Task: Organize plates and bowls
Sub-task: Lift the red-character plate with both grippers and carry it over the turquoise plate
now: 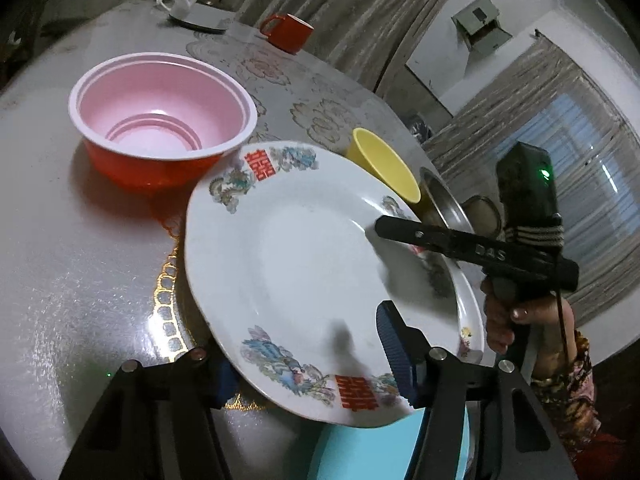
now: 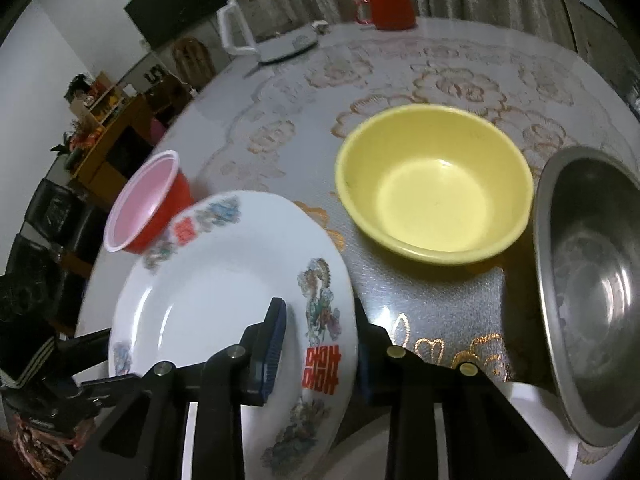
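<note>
Left gripper (image 1: 308, 364): nearest the left wrist camera, its two blue pads straddle the near rim of the white plate; one pad lies over the plate's face, the other sits under the edge — clamped on the plate.
Right gripper (image 2: 318, 348): its jaws close on the opposite rim of the same plate, one pad on the upper face beside the red character, the other behind the edge.
White plate (image 1: 320, 264): tilted, lifted off the table, held between both grippers; dragon and phoenix prints and red double-happiness marks ring its rim.
Turquoise object (image 1: 360, 452): a flat turquoise surface shows just below the plate's near edge; what it is cannot be told.
Steel bowl (image 2: 592, 288): at the right, tipped on its side, just beside the yellow bowl.
Yellow bowl (image 2: 434, 184): upright on the table, beyond the plate.
Red bowl (image 1: 160, 116): pink inside, upright — left of the plate.
Table (image 1: 60, 240): covered with a clear, gold-patterned cloth.
Red mug (image 2: 386, 8): far edge.
White kettle base (image 2: 280, 46): far edge, left of the mug.
</note>
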Demonstrator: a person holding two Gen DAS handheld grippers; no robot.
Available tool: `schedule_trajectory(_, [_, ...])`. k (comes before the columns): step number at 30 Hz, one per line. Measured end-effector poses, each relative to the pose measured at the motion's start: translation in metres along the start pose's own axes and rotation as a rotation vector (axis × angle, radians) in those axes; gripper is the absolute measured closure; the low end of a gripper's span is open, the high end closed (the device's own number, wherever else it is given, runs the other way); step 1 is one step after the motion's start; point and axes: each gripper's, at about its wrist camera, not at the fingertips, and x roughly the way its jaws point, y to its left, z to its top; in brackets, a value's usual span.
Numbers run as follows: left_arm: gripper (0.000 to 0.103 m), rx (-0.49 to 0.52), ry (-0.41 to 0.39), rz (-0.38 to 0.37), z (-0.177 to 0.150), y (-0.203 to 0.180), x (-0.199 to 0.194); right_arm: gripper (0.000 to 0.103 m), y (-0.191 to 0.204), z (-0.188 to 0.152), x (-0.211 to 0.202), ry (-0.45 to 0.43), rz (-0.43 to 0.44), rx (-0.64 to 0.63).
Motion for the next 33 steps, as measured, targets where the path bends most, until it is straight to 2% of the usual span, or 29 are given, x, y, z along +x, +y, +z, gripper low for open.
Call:
schedule_trajectory(6, [0.042,-0.012,-0.034,-0.009,-0.005,0.002,-0.010,0.076,0.008,-0.007,-0.019,-0.031,0.057,0.003])
schedule_trajectory(10, [0.042,0.010,-0.055,0.008,-0.007,0.000,-0.016,0.079,0.014,-0.016,-0.023,-0.033,0.049,-0.013])
schedule_trajectory(13, [0.042,0.014,-0.065,-0.009,-0.008,-0.001,-0.020,0.081,0.015,-0.026,-0.025,-0.036,0.056,-0.008])
schedule_trajectory(16, [0.042,0.063,-0.068,0.034,-0.011,-0.008,-0.017,0.081,0.017,-0.032,-0.026,-0.052,0.070,-0.011])
schedule_trajectory(20, [0.042,0.041,-0.055,0.023,-0.015,-0.004,-0.012,0.081,0.022,-0.041,-0.025,-0.062,0.032,-0.048])
schedule_trajectory(33, [0.042,0.069,-0.088,0.003,-0.019,-0.016,-0.022,0.080,0.021,-0.068,-0.035,-0.102,0.056,-0.028])
